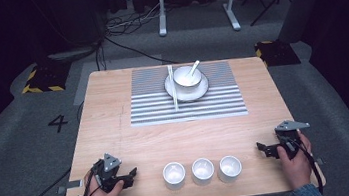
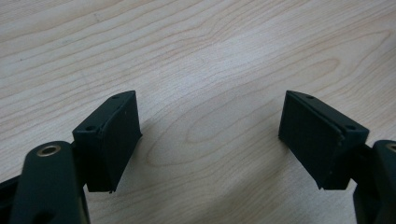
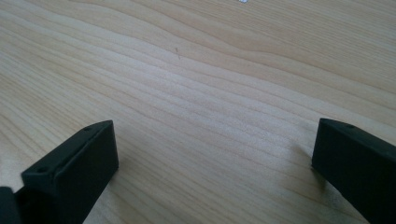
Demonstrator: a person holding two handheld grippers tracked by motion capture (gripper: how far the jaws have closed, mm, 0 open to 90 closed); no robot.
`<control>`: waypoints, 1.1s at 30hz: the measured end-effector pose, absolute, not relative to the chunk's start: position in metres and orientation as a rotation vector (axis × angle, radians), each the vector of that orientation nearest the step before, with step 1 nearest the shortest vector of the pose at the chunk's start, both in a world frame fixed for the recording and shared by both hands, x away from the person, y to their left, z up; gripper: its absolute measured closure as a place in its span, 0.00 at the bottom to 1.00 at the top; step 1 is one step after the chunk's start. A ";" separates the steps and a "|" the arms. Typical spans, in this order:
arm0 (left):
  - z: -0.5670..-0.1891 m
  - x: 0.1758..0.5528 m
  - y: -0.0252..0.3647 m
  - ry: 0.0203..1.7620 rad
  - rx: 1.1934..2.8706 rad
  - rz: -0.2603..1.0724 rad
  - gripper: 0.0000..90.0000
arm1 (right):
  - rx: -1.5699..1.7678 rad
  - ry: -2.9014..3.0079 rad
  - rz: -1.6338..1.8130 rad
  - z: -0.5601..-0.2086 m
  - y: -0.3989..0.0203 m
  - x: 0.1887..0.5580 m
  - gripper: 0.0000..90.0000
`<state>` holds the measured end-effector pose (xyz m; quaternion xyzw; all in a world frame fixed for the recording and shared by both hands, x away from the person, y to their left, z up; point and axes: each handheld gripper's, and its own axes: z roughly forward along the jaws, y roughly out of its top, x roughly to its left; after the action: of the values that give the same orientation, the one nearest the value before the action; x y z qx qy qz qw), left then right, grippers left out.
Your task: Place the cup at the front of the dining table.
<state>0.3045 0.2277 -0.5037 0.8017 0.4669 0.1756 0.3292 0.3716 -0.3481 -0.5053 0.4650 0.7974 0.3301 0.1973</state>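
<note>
— What are you doing with those two right now?

— I'm resting both on the surface, near my edge. My left claw is lying released, its jaws spread with bare wood between them; my right claw is the same — wide apart and gripping nothing.

— So which step is this?

— I'm judging it as the very start: nothing is being lifted yet. The three cups are standing in a row between my hands — the left cup, the middle cup and the right cup — just beside one another, near the front edge.

— And next?

— I'm thinking one claw needs turning inward and sliding toward the nearest cup, jaws straddling its wall before squeezing.

— How are they looking?

— Small, white, upright and seemingly empty; smooth sides, so probably slippery. Farther back, a bowl with a spoon is sitting on a plate over a striped mat, chopsticks lying across the plate's left edge.
</note>
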 end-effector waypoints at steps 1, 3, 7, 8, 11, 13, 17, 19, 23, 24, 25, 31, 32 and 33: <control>-0.504 0.304 0.228 1.222 2.097 0.459 0.23 | 1.302 2.232 0.924 -0.505 -0.348 0.372 0.01; -0.504 0.304 0.228 1.221 2.096 0.459 0.23 | 1.302 2.232 0.924 -0.505 -0.348 0.372 0.01; -0.504 0.305 0.228 1.220 2.098 0.457 0.23 | 1.302 2.232 0.924 -0.505 -0.348 0.372 0.01; -0.504 0.305 0.228 1.219 2.100 0.458 0.23 | 1.302 2.232 0.924 -0.505 -0.348 0.372 0.01; -0.504 0.305 0.228 1.218 2.098 0.459 0.23 | 1.302 2.233 0.924 -0.505 -0.348 0.372 0.01; -0.504 0.305 0.228 1.218 2.098 0.460 0.23 | 1.302 2.232 0.924 -0.505 -0.348 0.372 0.01; -0.504 0.304 0.228 1.220 2.099 0.457 0.23 | 1.302 2.233 0.924 -0.505 -0.348 0.372 0.01; -0.504 0.304 0.228 1.220 2.100 0.458 0.23 | 1.302 2.233 0.924 -0.505 -0.348 0.372 0.01; -0.504 0.304 0.227 1.243 2.080 0.469 0.25 | 1.302 2.232 0.924 -0.505 -0.348 0.372 0.01; -0.504 0.303 0.227 1.251 2.067 0.475 0.26 | 1.302 2.232 0.924 -0.505 -0.348 0.372 0.01; -0.503 0.303 0.227 1.253 2.051 0.470 0.27 | 1.302 2.232 0.924 -0.505 -0.348 0.372 0.01; -0.491 0.298 0.229 1.252 1.943 0.519 0.28 | 1.302 2.232 0.924 -0.505 -0.348 0.372 0.01; -0.489 0.297 0.230 1.247 1.930 0.525 0.28 | 1.302 2.232 0.924 -0.505 -0.348 0.372 0.01; -0.487 0.296 0.230 1.240 1.912 0.530 0.28 | 1.302 2.232 0.924 -0.505 -0.348 0.372 0.01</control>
<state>0.2959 0.2298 -0.4873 0.7523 0.4881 0.2087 0.3902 0.3717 -0.3481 -0.5053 0.4652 0.7974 0.3301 0.1972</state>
